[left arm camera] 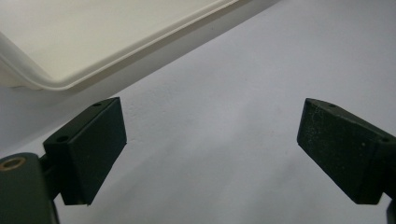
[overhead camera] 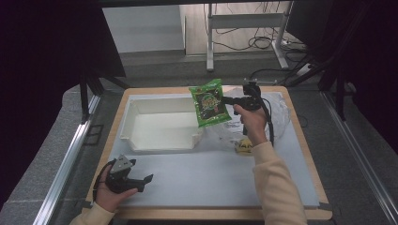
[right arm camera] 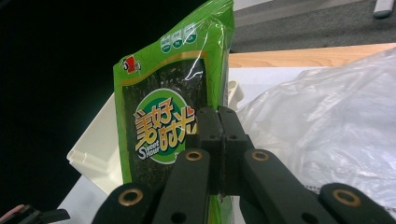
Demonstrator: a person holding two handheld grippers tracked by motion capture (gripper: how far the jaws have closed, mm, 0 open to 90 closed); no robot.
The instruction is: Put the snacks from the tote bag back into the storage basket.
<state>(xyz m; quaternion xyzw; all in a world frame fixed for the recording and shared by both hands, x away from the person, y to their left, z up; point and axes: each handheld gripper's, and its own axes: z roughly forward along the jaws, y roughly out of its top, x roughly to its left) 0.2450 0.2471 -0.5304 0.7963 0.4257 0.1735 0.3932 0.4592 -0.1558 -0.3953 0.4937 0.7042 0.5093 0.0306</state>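
A green snack packet (overhead camera: 210, 103) with a dark centre and a round logo hangs in the air over the right end of the white tray (overhead camera: 141, 140). My right gripper (overhead camera: 228, 100) is shut on the packet's edge and points left. In the right gripper view the closed jaws pinch the packet (right arm camera: 163, 116) at its right side. My left gripper (overhead camera: 146, 180) rests on the mat near the front left corner, open. The left gripper view has its two black pads (left arm camera: 95, 144) wide apart over bare mat.
A crumpled clear plastic bag (overhead camera: 277, 112) lies on the mat behind and right of my right hand. A small yellow packet (overhead camera: 243, 146) lies beside that forearm. The white tray's rim (left arm camera: 70, 81) runs close to the left gripper. A wooden table edge (overhead camera: 291, 213) frames the grey mat.
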